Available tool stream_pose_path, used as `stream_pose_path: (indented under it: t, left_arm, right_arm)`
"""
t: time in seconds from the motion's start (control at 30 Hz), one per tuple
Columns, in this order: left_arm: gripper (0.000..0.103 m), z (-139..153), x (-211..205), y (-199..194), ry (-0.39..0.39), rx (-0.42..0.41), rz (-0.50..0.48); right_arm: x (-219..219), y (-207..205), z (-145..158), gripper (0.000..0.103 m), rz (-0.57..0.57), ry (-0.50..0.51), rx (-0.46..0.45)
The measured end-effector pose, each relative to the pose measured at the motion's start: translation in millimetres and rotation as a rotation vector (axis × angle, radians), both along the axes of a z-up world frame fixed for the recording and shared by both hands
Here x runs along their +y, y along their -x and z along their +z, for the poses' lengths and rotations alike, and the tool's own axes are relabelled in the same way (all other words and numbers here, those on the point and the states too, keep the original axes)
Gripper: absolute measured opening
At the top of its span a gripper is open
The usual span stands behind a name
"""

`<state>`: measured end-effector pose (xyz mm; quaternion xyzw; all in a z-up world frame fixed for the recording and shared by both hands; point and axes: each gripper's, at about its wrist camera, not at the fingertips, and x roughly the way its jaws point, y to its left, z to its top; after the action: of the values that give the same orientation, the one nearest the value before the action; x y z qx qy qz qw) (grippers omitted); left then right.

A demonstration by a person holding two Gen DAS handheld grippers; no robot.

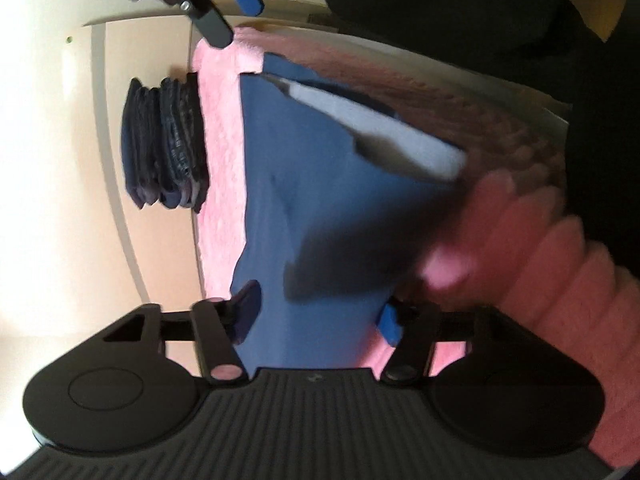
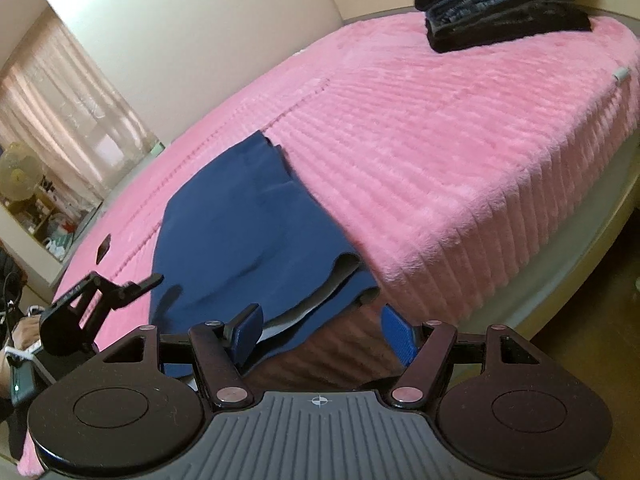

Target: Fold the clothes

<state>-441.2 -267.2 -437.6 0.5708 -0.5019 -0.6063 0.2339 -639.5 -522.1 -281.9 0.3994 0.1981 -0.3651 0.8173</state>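
A dark blue garment (image 2: 248,216) with a grey inside lies on the pink bed cover (image 2: 440,128), its end hanging over the bed's front edge. In the left wrist view the same garment (image 1: 320,184) stretches away, a flap showing the pale grey inside (image 1: 384,128). My left gripper (image 1: 316,316) is open, its blue pads either side of the cloth's near end. My right gripper (image 2: 324,332) is open at the hanging edge, with the cloth just beyond the left pad (image 2: 248,328). It also shows in the left wrist view (image 1: 224,4), at the top.
A stack of folded dark clothes (image 2: 500,4) sits at the bed's far corner, also in the left wrist view (image 1: 164,144). Cream wardrobe doors (image 2: 180,40) stand behind the bed. A window with curtains and a fan (image 2: 20,172) are at the left. My left gripper's body (image 2: 76,320) is at lower left.
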Motion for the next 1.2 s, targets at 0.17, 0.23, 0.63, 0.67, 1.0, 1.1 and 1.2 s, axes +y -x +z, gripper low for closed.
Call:
stream_pose_path:
  t: [0.17,0.23,0.63,0.67,1.0,1.1,1.2]
  left_arm:
    - [0.019,8,0,2,-0.048,0.061,0.017]
    - [0.018,32,-5,3,-0.091,0.157,0.068]
    - [0.016,219,-131,0,-0.435,0.703,0.414]
    - [0.016,231,-143,-1,-0.454,0.732,0.436]
    - [0.015,311,-215,-8,-0.629,0.971,0.653]
    - [0.015,321,-227,-6,-0.674,1.057,0.712]
    - [0.015,328,-236,-10,-0.709,1.148,0.767]
  right_arm:
    - [-2,7,-2,0.069,-0.026,-0.008,-0.002]
    - [-1,9,-1,0.069,-0.03,-0.004,0.0]
    - [14,-20,3,0.093,0.035,0.079,-0.105]
    - [13,-26,3,0.093,0.043,0.08,-0.12]
    - [-12,-151,19,0.103,0.079,0.275,-0.241]
    - [-23,-191,28,0.103,0.032,0.328,-0.233]
    - [-35,-223,31,0.103,-0.048,0.345,-0.178]
